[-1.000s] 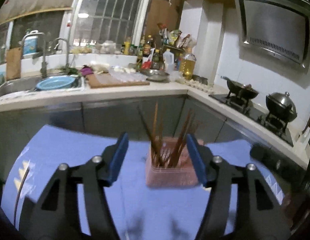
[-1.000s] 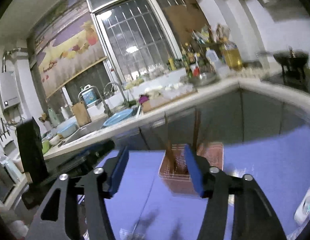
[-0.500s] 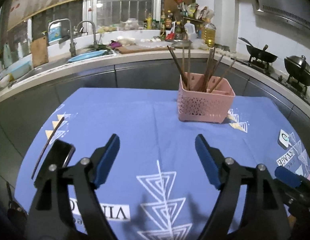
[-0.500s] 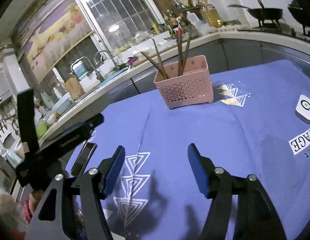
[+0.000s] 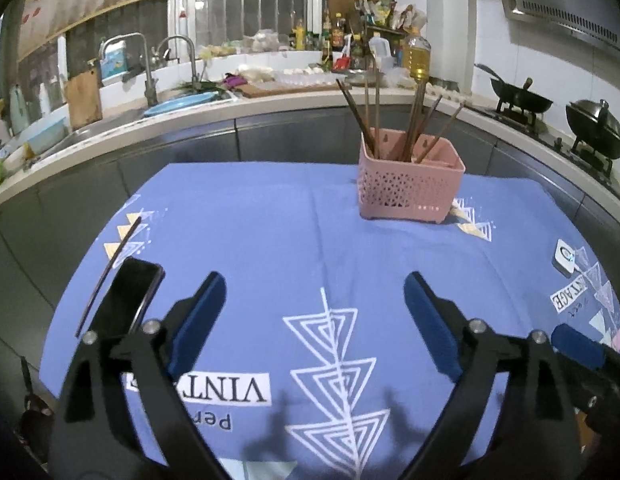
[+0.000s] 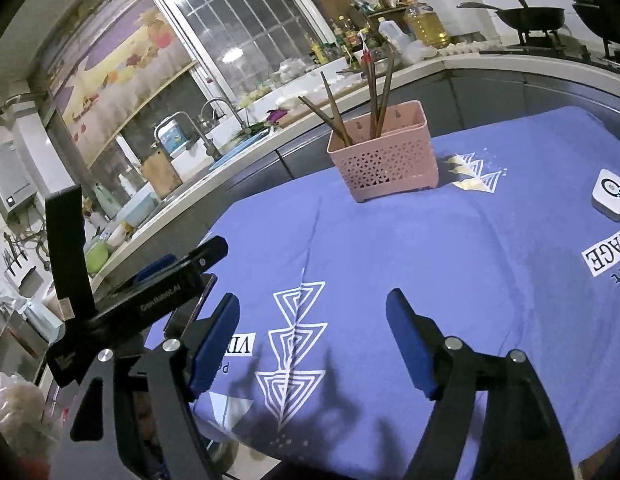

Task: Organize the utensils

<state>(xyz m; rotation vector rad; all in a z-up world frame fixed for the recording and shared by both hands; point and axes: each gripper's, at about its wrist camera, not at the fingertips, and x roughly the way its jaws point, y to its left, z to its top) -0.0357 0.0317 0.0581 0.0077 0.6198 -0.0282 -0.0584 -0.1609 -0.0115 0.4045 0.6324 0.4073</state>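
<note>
A pink perforated basket (image 5: 410, 184) stands at the far side of the blue tablecloth (image 5: 310, 248) and holds several brown chopsticks (image 5: 410, 124). It also shows in the right wrist view (image 6: 386, 160). One loose chopstick (image 5: 110, 268) lies on the cloth at the far left, beside a black phone (image 5: 126, 300). My left gripper (image 5: 314, 304) is open and empty, above the near middle of the cloth. My right gripper (image 6: 314, 320) is open and empty, near the front edge. The left gripper's body (image 6: 150, 300) shows at the left of the right wrist view.
A small white device (image 5: 566, 256) lies on the cloth at the right, also in the right wrist view (image 6: 610, 196). Behind the table runs a counter with a sink (image 5: 110, 120), bottles (image 5: 416, 56) and a stove with pans (image 5: 594, 128).
Both grippers have pulled back from the basket towards the near edge of the table. The basket now looks farther away. Both stay open and empty.
</note>
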